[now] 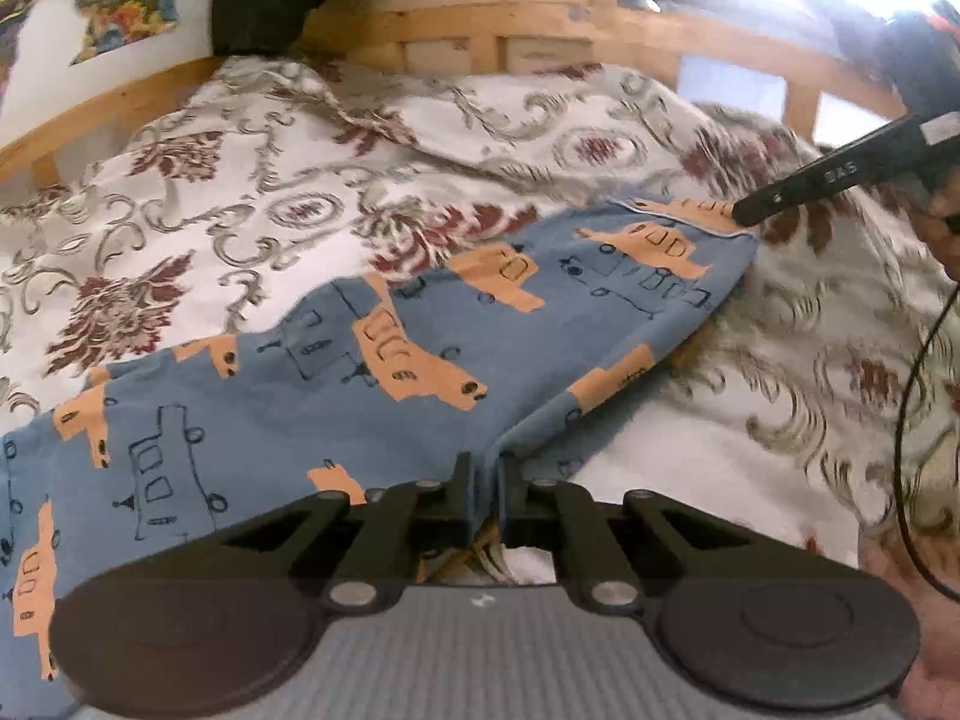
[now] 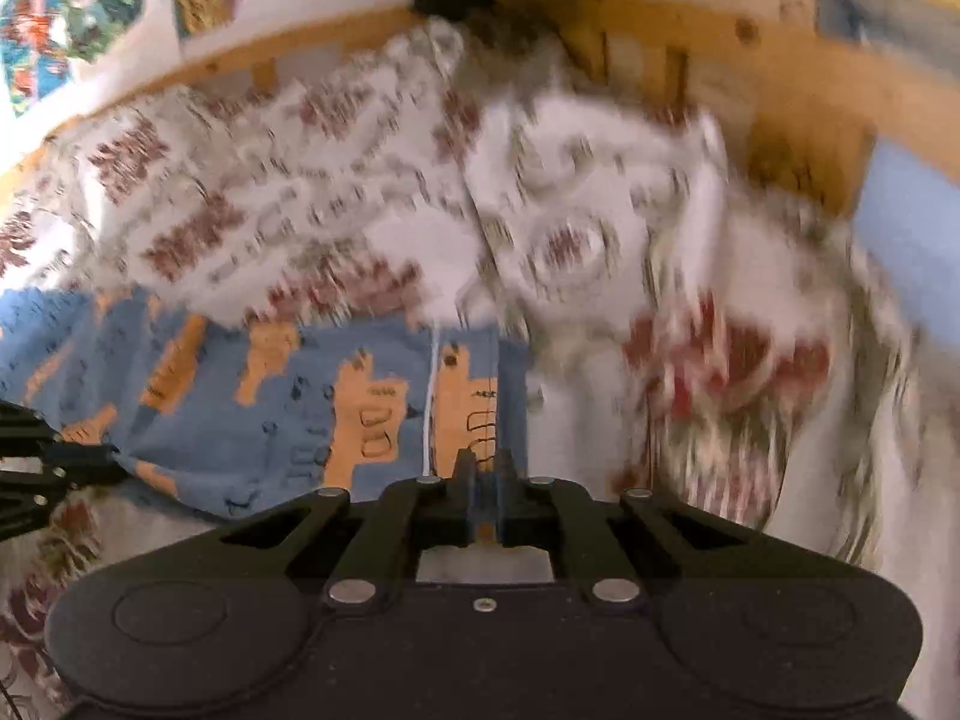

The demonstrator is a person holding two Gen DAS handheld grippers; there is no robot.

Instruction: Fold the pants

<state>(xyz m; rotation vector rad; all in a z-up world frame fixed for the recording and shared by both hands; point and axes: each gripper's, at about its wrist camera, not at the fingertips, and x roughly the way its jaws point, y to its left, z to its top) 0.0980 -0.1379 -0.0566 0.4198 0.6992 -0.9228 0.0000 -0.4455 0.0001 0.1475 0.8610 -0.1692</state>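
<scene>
Both grippers were clamped on the pants [image 1: 384,372] at this moment. The left gripper [image 1: 485,468] had its fingers closed on a pinch of blue fabric along the near edge of the garment. The right gripper [image 2: 485,468] had its fingers closed on the hem end, next to a white seam line; in the left view its tip [image 1: 750,213] met the far corner of the same fabric.

Position: the pants lay on the bed [image 1: 240,180], on the patterned cover, stretched from the near left toward the right side, well short of the wooden headboard [image 1: 480,12]. The stretch between the two grips looked raised off the cover at the right, with shadow beneath it.

Progress, as a judgement: the visible part read as one wide band, so the legs may already have been laid together, but the frames did not confirm this. No crosswise fold was visible. Remaining work appeared to be folding hem to waist and flattening the result. The right view was motion-blurred, limiting detail.
</scene>
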